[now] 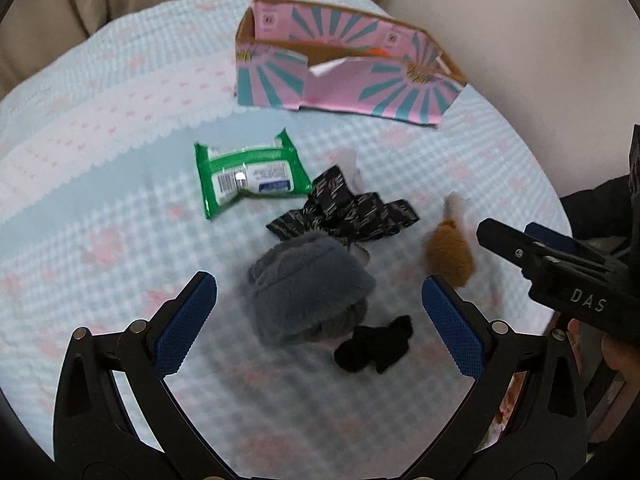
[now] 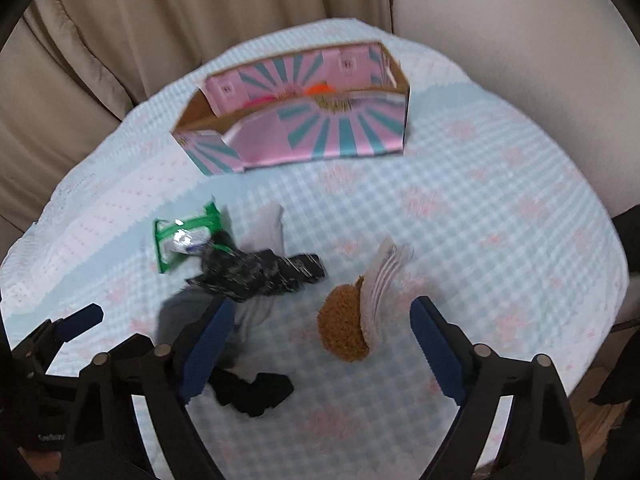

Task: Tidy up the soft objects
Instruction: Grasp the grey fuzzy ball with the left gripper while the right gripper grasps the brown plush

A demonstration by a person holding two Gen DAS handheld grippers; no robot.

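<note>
A grey fuzzy hat (image 1: pixel 308 292) lies on the checked blue cloth (image 1: pixel 120 184), between the blue pads of my open, empty left gripper (image 1: pixel 318 300). A small black cloth (image 1: pixel 376 344) lies just right of it and also shows in the right wrist view (image 2: pixel 256 392). A black patterned ribbon (image 1: pixel 352 212) lies behind the hat. An orange plush with a white end (image 2: pixel 352 320) lies between the pads of my open, empty right gripper (image 2: pixel 320 332); it also shows in the left wrist view (image 1: pixel 450 252). A green wipes pack (image 1: pixel 248 172) lies to the left.
A pink and teal cardboard box (image 1: pixel 344 80), open on top, stands at the back of the table with something orange inside. Beige curtains (image 2: pixel 160 20) hang behind. The table edge drops off at the right (image 2: pixel 600 360).
</note>
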